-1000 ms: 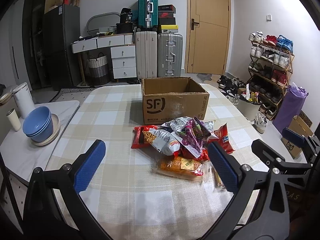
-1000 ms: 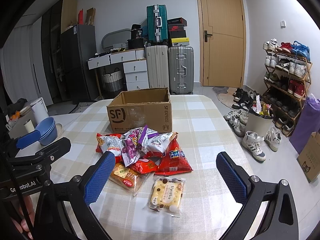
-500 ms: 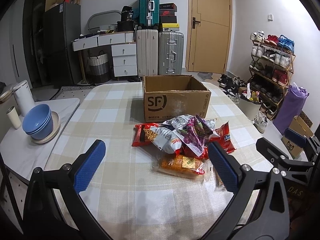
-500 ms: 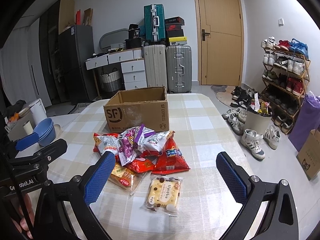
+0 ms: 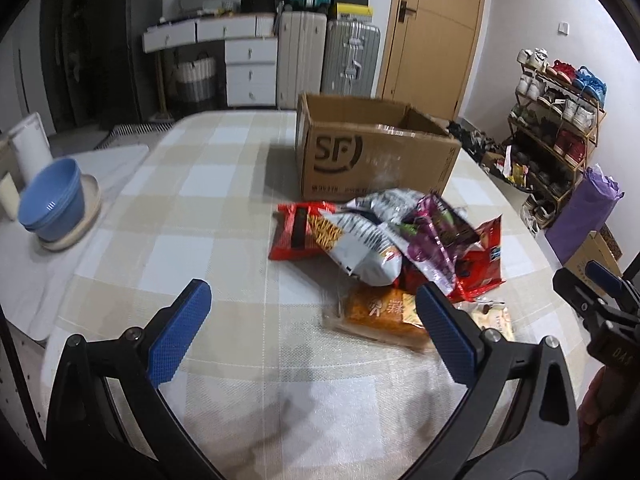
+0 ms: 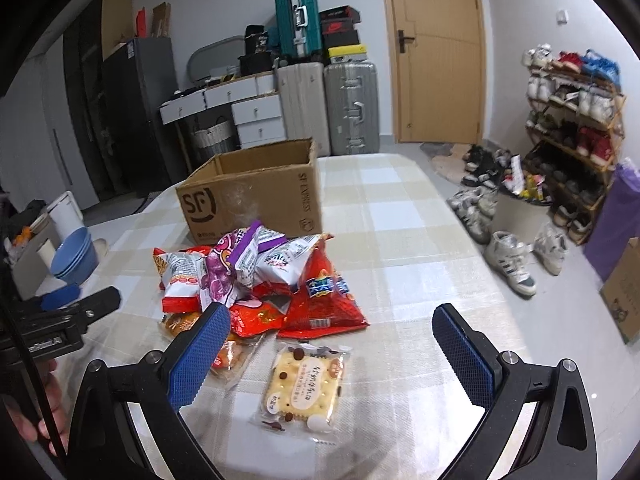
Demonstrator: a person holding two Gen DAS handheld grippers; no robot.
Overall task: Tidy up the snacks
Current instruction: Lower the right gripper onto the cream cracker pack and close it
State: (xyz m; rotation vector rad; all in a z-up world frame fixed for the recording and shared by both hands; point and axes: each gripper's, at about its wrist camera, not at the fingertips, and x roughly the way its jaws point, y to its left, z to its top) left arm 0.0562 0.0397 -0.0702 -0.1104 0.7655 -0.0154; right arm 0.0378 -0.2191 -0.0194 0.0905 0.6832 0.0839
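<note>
Now both claws have closed in on the snack pile [image 5: 394, 248] since a moment ago, and the packets loom larger ahead of each. The left gripper [image 5: 316, 330] hangs over the checked tablecloth [image 5: 168, 200] with its blue pads spread wide and nothing between them; the pile, which sat squarely between its fingers before, lies ahead and off toward its right finger, whose tip overlaps the orange packet [image 5: 380, 314] in view. Beyond the pile stands the open cardboard box [image 5: 372, 156], also shifted right of that claw's centre. Far to its left sit the blue bowls [image 5: 52, 200].

The right gripper [image 6: 326, 354] is likewise wide open and empty. Just ahead of it, between the pads, lies the pale biscuit packet [image 6: 306, 384], nearer than it was. The red bag [image 6: 324, 300] and the purple bag [image 6: 224, 268] sit beyond, toward its left finger, with the box behind them. A hand [image 6: 36, 412] grips the other tool's handle at that view's left edge. Motion blurs the left view slightly.
</note>
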